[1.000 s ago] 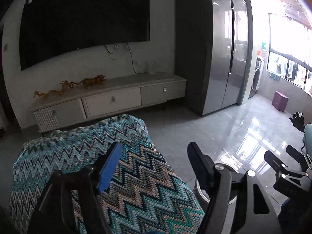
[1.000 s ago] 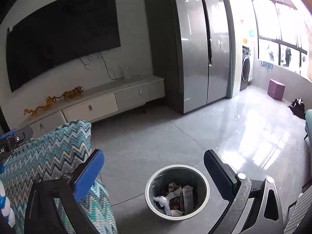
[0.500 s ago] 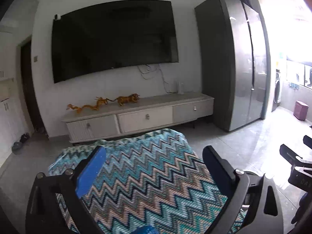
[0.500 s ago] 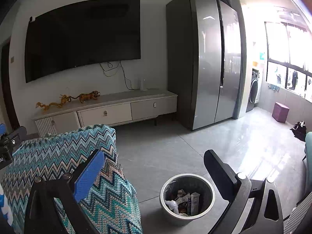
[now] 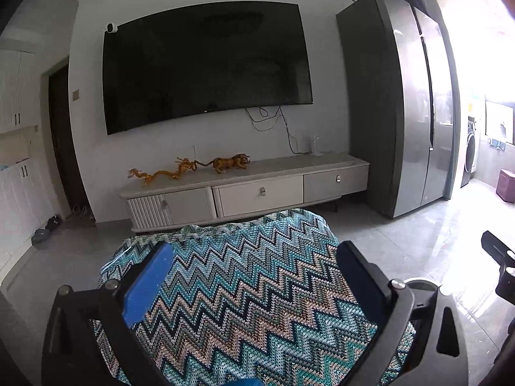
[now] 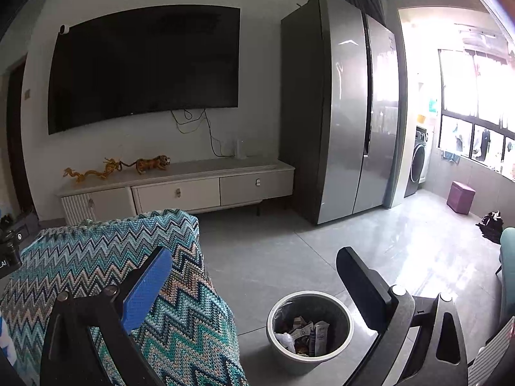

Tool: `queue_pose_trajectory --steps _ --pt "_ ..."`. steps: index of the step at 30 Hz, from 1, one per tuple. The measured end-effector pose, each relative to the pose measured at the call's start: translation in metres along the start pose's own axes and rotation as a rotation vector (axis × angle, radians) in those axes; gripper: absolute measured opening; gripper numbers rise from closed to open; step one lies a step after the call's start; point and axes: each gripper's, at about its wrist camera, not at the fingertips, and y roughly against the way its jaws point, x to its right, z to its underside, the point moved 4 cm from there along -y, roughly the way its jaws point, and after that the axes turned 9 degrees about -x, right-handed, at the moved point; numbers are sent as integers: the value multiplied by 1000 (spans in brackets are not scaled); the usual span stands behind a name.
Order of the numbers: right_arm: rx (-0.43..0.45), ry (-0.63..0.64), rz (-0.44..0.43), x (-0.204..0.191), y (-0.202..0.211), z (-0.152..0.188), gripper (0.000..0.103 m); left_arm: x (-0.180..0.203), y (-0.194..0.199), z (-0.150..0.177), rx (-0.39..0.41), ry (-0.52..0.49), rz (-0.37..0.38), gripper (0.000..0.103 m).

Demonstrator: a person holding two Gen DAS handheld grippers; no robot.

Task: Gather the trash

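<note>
Although nothing was held in either claw, the round grey waste bin (image 6: 309,328) on the grey tiled floor (image 6: 283,257) already carried the collected trash: crumpled paper, wrappers and a small carton (image 6: 302,334) lay piled inside it. Over the last second the bin had slid lower and rightward in the right wrist view, and the left wrist view had swung from the floor toward the wall-mounted black television (image 5: 206,64), so both claws had lifted away from the bin. The left claw (image 5: 251,283) had just been opening, and nothing lay between its blue pad and black finger; they stood wide apart over the teal zigzag knitted blanket (image 5: 244,289). That reading suggests a piece had just been dropped and the hands were turning back to look for more, though no loose trash showed on the blanket or the floor.

The right claw (image 6: 254,283) was likewise spread wide and empty, tilted gently downward, with the bin just below its black finger. Beyond stood the pale low television cabinet (image 5: 257,189) bearing two orange animal figurines (image 5: 193,169), and the tall steel refrigerator (image 6: 347,112).
</note>
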Motion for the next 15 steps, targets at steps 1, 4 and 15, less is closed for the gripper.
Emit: queue_pose_trajectory --steps 1,4,15 --pt "-1 1 -1 0 1 1 103 1 1 0 3 -2 -3 102" --pt "-1 7 -2 -2 2 3 103 1 3 2 9 -9 -7 102" --pt "3 11 3 -4 5 3 103 -5 7 4 15 -6 -14 102"
